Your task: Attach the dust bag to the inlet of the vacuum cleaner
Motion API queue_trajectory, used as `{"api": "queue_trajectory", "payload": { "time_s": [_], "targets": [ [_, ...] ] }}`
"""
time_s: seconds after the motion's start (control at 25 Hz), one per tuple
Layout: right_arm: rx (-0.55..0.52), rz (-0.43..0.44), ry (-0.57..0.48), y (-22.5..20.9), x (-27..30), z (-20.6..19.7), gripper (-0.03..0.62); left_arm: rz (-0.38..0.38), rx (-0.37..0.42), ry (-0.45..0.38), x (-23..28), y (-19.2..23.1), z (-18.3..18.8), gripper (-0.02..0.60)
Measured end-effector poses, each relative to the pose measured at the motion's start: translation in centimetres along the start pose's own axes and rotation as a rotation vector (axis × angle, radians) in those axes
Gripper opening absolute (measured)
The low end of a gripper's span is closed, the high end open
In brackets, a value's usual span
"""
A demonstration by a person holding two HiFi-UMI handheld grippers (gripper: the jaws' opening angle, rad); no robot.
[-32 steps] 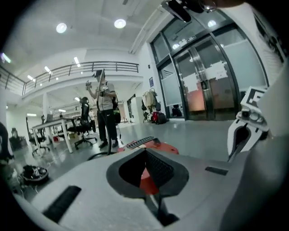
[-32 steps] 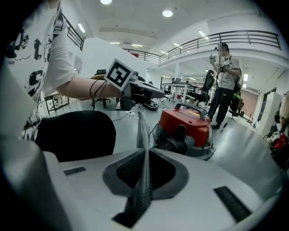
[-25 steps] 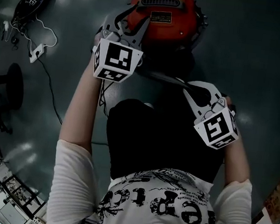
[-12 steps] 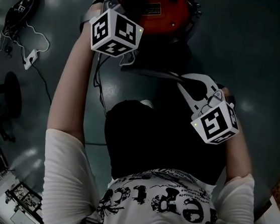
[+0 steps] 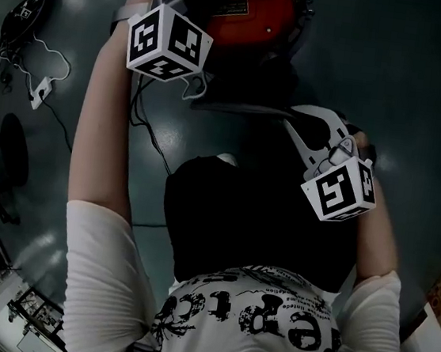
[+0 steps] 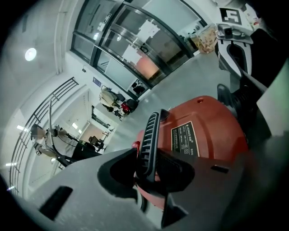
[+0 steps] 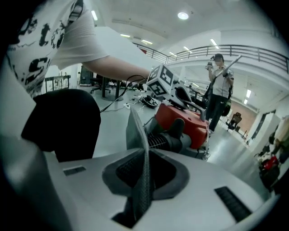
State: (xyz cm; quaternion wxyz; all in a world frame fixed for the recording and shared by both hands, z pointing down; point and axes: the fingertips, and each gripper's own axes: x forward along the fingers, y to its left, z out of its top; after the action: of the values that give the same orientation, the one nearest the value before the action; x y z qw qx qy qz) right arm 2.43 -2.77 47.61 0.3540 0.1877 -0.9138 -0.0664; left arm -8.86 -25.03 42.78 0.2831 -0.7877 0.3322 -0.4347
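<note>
Two claws are at work. The left claw (image 6: 151,189) is closing around the black ribbed handle (image 6: 151,135) on top of the red vacuum cleaner (image 6: 203,131), with the handle between its jaws but not yet pinched. The right claw (image 7: 142,189) is clamped tight on a thin edge of the grey dust bag (image 7: 135,131), held near the vacuum cleaner on the person's side and not joined to it. This looks like the bracing step. Next, the bag's opening must be carried to the inlet, which I cannot pick out.

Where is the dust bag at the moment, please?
In the right gripper view, the dust bag is pinched in the jaws of the right tool, with the red vacuum cleaner just beyond it.
</note>
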Motion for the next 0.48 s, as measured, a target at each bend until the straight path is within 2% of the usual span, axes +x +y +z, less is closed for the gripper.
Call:
{"api": "queue_trajectory", "payload": {
  "time_s": [0.24, 0.48],
  "targets": [
    [-0.094, -0.021, 0.03, -0.6, 0.1, 0.0, 0.028, -0.006, -0.004, -0.02, -0.1, 0.0, 0.2, 0.115],
    [-0.122, -0.021, 0.042, -0.8, 0.4, 1.3, 0.037, -0.063, -0.043, -0.036, -0.4, 0.0, 0.4, 0.117]
  ]
}}
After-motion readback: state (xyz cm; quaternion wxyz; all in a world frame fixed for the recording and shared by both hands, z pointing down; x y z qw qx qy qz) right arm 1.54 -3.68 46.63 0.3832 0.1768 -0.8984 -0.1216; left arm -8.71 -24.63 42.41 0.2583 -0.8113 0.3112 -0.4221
